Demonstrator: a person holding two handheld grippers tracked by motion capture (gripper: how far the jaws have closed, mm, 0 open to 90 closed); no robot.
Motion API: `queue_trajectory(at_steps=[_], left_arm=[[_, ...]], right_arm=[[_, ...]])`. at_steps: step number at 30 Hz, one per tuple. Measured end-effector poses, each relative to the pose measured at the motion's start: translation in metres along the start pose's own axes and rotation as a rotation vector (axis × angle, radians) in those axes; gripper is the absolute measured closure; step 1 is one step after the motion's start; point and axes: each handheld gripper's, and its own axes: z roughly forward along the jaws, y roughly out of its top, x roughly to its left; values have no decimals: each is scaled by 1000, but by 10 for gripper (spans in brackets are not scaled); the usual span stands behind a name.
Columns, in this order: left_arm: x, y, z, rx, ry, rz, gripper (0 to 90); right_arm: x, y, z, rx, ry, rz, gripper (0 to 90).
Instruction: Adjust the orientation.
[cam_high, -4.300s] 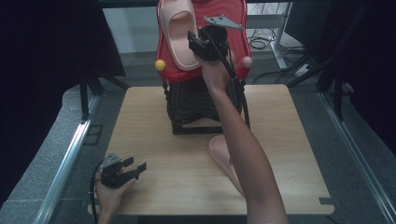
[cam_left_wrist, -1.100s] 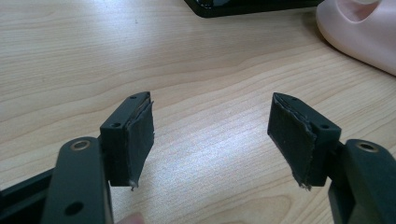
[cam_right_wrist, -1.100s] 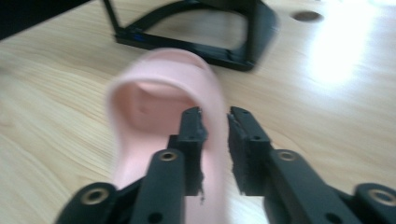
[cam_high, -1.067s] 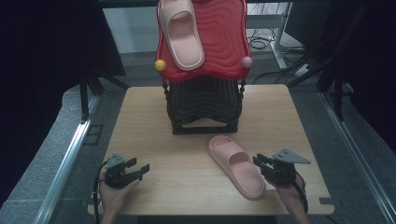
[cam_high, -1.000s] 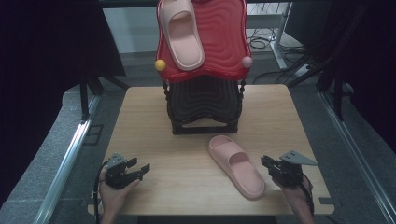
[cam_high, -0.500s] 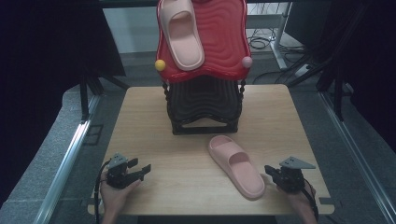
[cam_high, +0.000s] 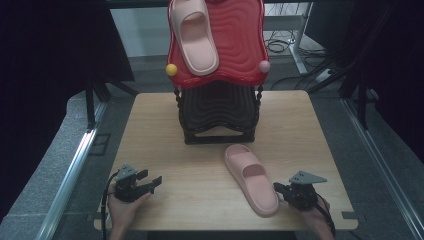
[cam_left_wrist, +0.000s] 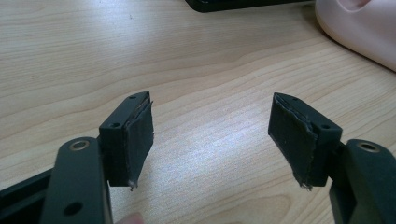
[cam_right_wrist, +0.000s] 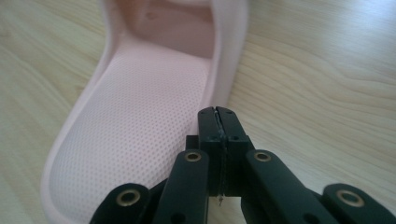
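A pink slipper (cam_high: 251, 178) lies sole-down on the wooden table (cam_high: 165, 125), in front of and a little to the right of a black ribbed stand (cam_high: 218, 112), its toe end pointing back towards the stand and its heel towards the person; a second pink slipper (cam_high: 194, 35) rests on the red wavy tray (cam_high: 240, 40) that sits on top of the stand, with a yellow ball (cam_high: 171, 69) at the tray's left corner and a pink ball (cam_high: 264, 66) at its right corner.

The right gripper (cam_high: 280, 188) sits low at the near right of the table, just beside the heel of the lying slipper; in the right gripper view its jaws are pressed flat together with nothing between them, their tips (cam_right_wrist: 217, 114) just at the raised rim of the slipper (cam_right_wrist: 140, 121), whose dotted insole spreads out to the left; whether the tips touch the rim I cannot tell.

The left gripper (cam_high: 152, 181) rests in the hand at the near left of the table, well apart from the slipper; its jaws stand wide apart over bare wood, with nothing between the pads (cam_left_wrist: 139, 135).
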Motion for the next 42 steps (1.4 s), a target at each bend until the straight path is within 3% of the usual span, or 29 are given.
queue_trajectory(at_steps=[10,20,27,36,42], left_arm=[[-1,0,1,3,-4,-1,306],[-2,0,2,4,-5,-4,306],[-2,0,2,6,-6,-5,305],[-2,0,1,3,-5,-3,305],[-1,0,0,2,-4,-2,305]], right_arm=[[34,10,19,22,98,-69,897],[57,21,35,38,148,-128,897],[69,27,46,37,181,-136,897],[74,29,49,34,182,-148,897],[61,27,38,2,141,-115,896]])
